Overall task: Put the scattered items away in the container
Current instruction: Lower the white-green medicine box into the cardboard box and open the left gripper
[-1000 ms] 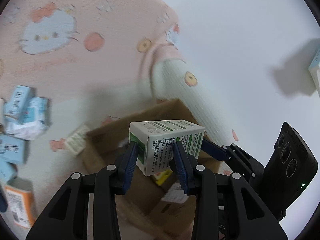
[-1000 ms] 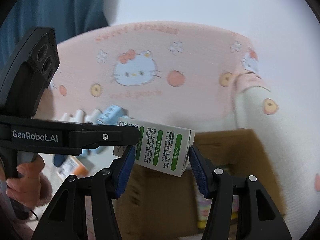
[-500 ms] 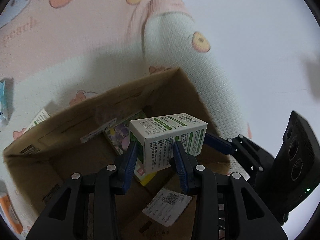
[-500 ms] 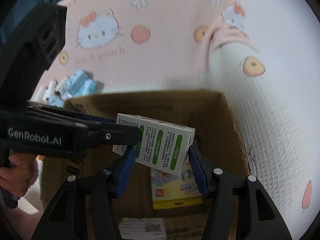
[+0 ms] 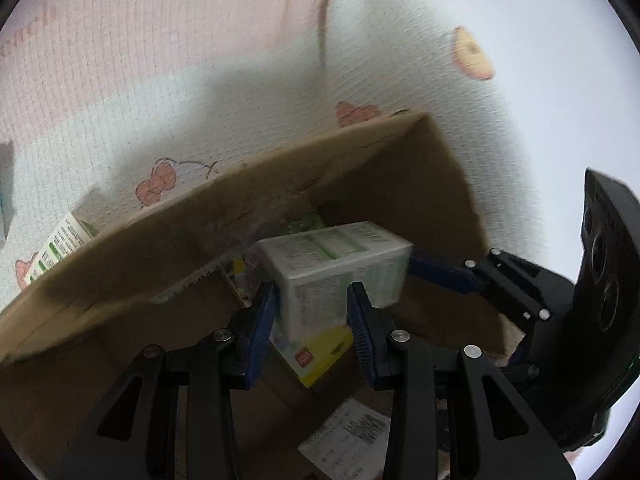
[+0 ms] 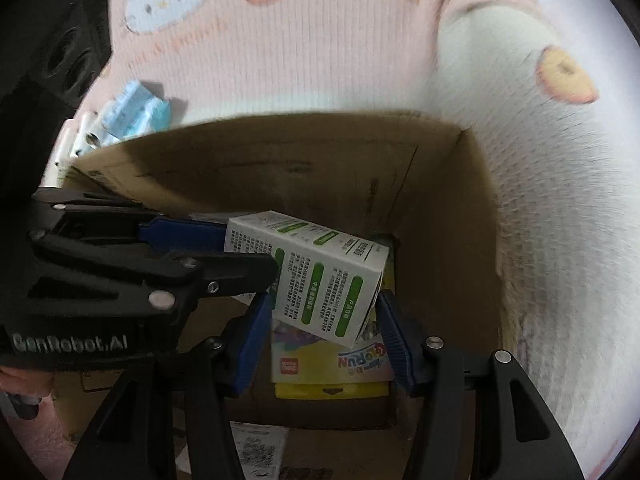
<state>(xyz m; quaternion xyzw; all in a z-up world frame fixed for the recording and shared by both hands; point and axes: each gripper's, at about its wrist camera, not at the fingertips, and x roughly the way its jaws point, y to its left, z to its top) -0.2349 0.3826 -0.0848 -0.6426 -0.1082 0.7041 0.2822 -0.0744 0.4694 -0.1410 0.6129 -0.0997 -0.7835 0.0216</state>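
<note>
A white box with green labels (image 5: 336, 268) (image 6: 320, 280) is held by both grippers inside the open cardboard box (image 5: 200, 240) (image 6: 320, 160). My left gripper (image 5: 312, 316) is shut on one end of it. My right gripper (image 6: 320, 320) is shut on the other end. The box hangs tilted above a yellow booklet-like pack (image 6: 332, 372) that lies on the cardboard box floor. The left gripper's body shows at the left in the right wrist view.
The cardboard box stands on a pink and white Hello Kitty blanket (image 6: 320, 40). Outside it lie another white and green box (image 5: 56, 248), light blue packets (image 6: 136, 112) and white tubes (image 6: 76, 140). A paper label (image 5: 344, 440) lies on the box floor.
Both grippers have carried the white and green box from above the rim down into the cardboard box. The grip on it has not changed.
</note>
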